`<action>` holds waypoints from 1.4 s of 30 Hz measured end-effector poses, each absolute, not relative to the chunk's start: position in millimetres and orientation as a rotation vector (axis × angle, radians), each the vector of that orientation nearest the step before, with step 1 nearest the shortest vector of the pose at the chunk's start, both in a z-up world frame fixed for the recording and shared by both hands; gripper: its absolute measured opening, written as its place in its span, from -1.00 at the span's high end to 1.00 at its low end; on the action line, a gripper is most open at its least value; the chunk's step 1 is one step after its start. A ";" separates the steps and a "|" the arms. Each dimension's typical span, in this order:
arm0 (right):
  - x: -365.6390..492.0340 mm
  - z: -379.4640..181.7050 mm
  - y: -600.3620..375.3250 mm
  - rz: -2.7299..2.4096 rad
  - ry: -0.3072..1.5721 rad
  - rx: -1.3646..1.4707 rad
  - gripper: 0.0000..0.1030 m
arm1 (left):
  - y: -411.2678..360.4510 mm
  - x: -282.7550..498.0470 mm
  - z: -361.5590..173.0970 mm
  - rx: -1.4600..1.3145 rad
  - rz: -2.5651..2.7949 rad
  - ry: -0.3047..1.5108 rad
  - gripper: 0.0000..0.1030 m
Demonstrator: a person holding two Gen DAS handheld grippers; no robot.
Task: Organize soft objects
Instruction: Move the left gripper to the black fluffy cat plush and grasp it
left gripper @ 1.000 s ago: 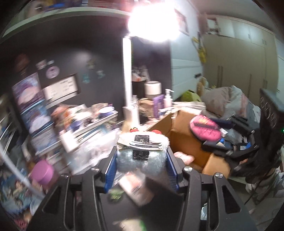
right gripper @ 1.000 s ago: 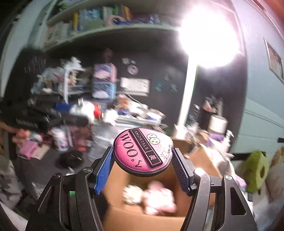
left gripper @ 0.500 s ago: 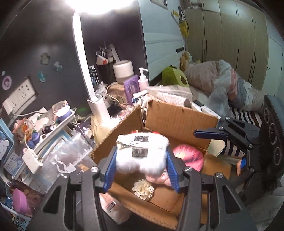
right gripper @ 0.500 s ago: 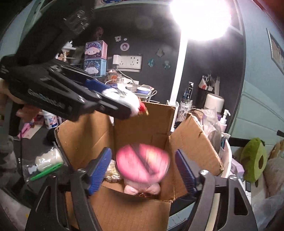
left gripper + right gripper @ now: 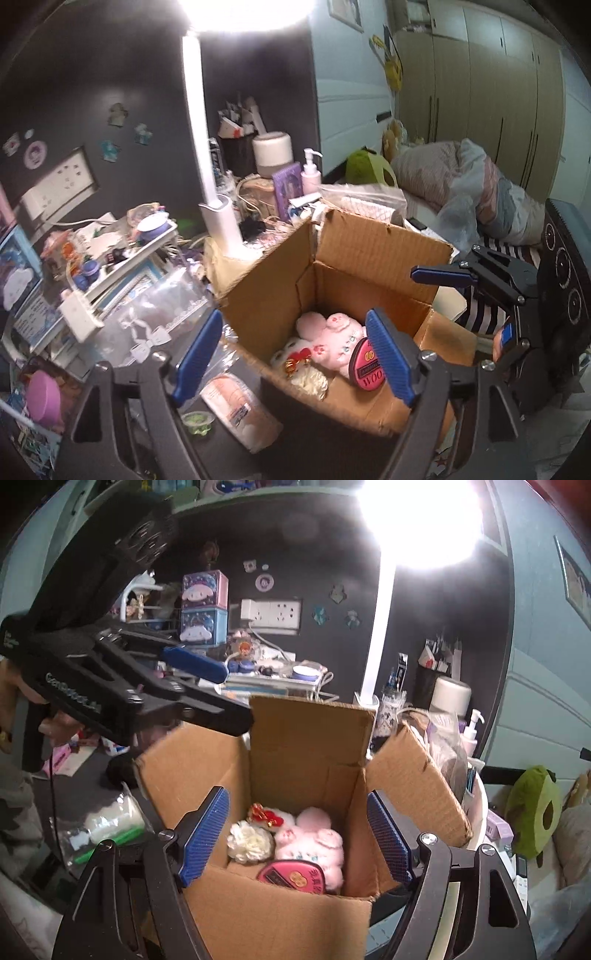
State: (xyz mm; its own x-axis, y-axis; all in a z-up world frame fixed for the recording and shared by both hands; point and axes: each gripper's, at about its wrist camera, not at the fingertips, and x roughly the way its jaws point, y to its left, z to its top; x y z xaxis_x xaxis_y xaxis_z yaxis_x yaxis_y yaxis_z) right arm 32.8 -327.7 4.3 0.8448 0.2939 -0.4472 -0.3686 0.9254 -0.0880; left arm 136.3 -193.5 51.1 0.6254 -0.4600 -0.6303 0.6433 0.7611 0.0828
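An open cardboard box [image 5: 354,258] [image 5: 306,738] stands on the dark desk. Inside lie a pink plush toy [image 5: 332,339] [image 5: 314,842], a round pink pad [image 5: 367,365] [image 5: 291,877], a white fluffy piece with a red bow [image 5: 295,356] [image 5: 264,814] and a cream flower [image 5: 312,380] [image 5: 249,842]. My left gripper [image 5: 295,354] is open and empty above the box's near left corner. My right gripper [image 5: 297,834] is open and empty above the box's front edge. Each gripper also shows in the other's view, the right [image 5: 436,275] and the left [image 5: 192,662].
A white lamp post [image 5: 207,155] [image 5: 376,635] stands behind the box. Desk clutter with shelves, bottles and a pump bottle [image 5: 310,173] surrounds it. A plastic packet [image 5: 240,410] lies left of the box. A bed with bedding [image 5: 472,184] and a green plush [image 5: 532,808] are to the right.
Both grippers opened. The round pink pad dropped from the right gripper into the box, then the white fluffy piece dropped from the left gripper into the box.
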 end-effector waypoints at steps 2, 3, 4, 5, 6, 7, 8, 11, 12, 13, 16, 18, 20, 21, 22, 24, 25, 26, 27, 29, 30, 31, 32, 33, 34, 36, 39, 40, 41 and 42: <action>28.2 11.5 -320.0 0.356 0.418 -0.171 -0.45 | -175.7 129.2 54.9 0.295 -0.625 0.608 -0.53; 26.0 14.6 -316.3 0.363 0.406 -0.171 -0.45 | -167.2 126.5 56.0 0.287 -0.613 0.600 -0.54; 23.3 18.0 -311.9 0.369 0.391 -0.169 -0.45 | -156.2 123.0 57.1 0.276 -0.595 0.591 -0.54; 20.3 21.8 -306.9 0.375 0.376 -0.168 -0.45 | -145.2 120.0 57.8 0.264 -0.580 0.585 -0.54; 16.9 26.0 -300.7 0.380 0.360 -0.167 -0.45 | -135.2 117.6 58.2 0.252 -0.568 0.581 -0.54; 14.6 29.3 -295.0 0.384 0.348 -0.169 -0.46 | -123.1 114.5 58.2 0.237 -0.554 0.576 -0.55; 12.0 32.7 -287.8 0.391 0.337 -0.173 -0.47 | -110.6 111.4 57.6 0.222 -0.536 0.571 -0.55; 5.4 39.0 -262.2 0.426 0.314 -0.195 -0.50 | -73.6 102.3 53.3 0.187 -0.479 0.557 -0.55; 4.6 39.7 -251.7 0.441 0.312 -0.202 -0.50 | -62.1 99.7 51.0 0.174 -0.463 0.556 -0.56; 5.0 39.5 -243.2 0.456 0.315 -0.206 -0.50 | -49.9 96.6 47.8 0.161 -0.447 0.555 -0.56; 6.4 36.0 -211.6 0.515 0.340 -0.224 -0.50 | -20.9 91.6 36.5 0.134 -0.410 0.558 -0.57; 9.0 31.6 -195.7 0.544 0.358 -0.233 -0.50 | -2.1 90.1 25.9 0.119 -0.378 0.566 -0.57; 12.8 25.4 -179.0 0.577 0.383 -0.242 -0.50 | 16.4 91.9 12.4 0.100 -0.350 0.585 -0.57; 15.5 20.9 -169.9 0.597 0.403 -0.245 -0.50 | 25.0 92.2 5.6 0.089 -0.341 0.597 -0.57; 18.1 16.4 -162.8 0.613 0.422 -0.246 -0.50 | 33.0 93.6 -2.4 0.075 -0.332 0.613 -0.57; 26.4 4.6 -149.2 0.640 0.471 -0.244 -0.50 | 47.7 99.8 -20.7 0.048 -0.317 0.652 -0.57; 30.0 -1.2 -144.5 0.646 0.490 -0.242 -0.50 | 53.1 103.4 -30.5 0.038 -0.312 0.672 -0.57; 34.1 -7.6 -139.3 0.651 0.512 -0.241 -0.50 | 56.3 106.7 -38.0 0.030 -0.309 0.688 -0.57; 38.5 -14.2 -134.3 0.655 0.533 -0.240 -0.50 | 59.6 110.1 -47.3 0.022 -0.307 0.707 -0.57; 45.3 -24.5 -127.4 0.658 0.566 -0.241 -0.50 | 62.6 118.9 -67.4 0.008 -0.314 0.753 -0.57; 48.7 -29.6 -124.5 0.658 0.583 -0.240 -0.50 | 62.9 124.0 -77.4 0.005 -0.322 0.775 -0.57; 51.6 -33.6 -122.1 0.658 0.595 -0.241 -0.50 | 62.2 128.3 -85.3 0.003 -0.329 0.793 -0.57; 55.4 -38.8 -119.9 0.656 0.611 -0.242 -0.50 | 60.9 132.1 -92.9 0.002 -0.337 0.812 -0.57; 57.8 -41.6 -119.9 0.654 0.620 -0.242 -0.50 | 59.7 135.7 -99.5 0.001 -0.346 0.829 -0.57; 60.7 -44.7 -119.3 0.652 0.630 -0.241 -0.50 | 58.5 139.4 -105.3 -0.001 -0.356 0.844 -0.57; 67.5 -50.6 -118.3 0.647 0.651 -0.239 -0.50 | 55.1 146.3 -115.1 -0.001 -0.371 0.867 -0.57; 76.5 -59.1 -118.0 0.645 0.682 -0.239 -0.50 | 51.4 152.7 -121.9 0.000 -0.379 0.884 -0.57; 79.0 -61.8 -117.9 0.645 0.691 -0.239 -0.50 | 50.2 154.3 -123.7 0.002 -0.380 0.887 -0.57; 81.1 -63.9 -117.6 0.644 0.698 -0.239 -0.50 | 49.0 155.9 -125.7 0.004 -0.378 0.891 -0.57; 83.7 -66.2 -117.3 0.645 0.705 -0.241 -0.50 | 48.9 157.3 -127.0 0.004 -0.376 0.895 -0.55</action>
State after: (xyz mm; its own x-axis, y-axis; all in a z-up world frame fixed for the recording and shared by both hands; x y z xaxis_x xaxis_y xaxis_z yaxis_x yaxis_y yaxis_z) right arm 83.7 -117.3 -66.2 0.5796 0.4671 -0.6677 -0.6236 0.7817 0.0055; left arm 157.3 48.9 -127.0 0.5645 -0.3180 -0.7617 0.3214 0.9347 -0.1520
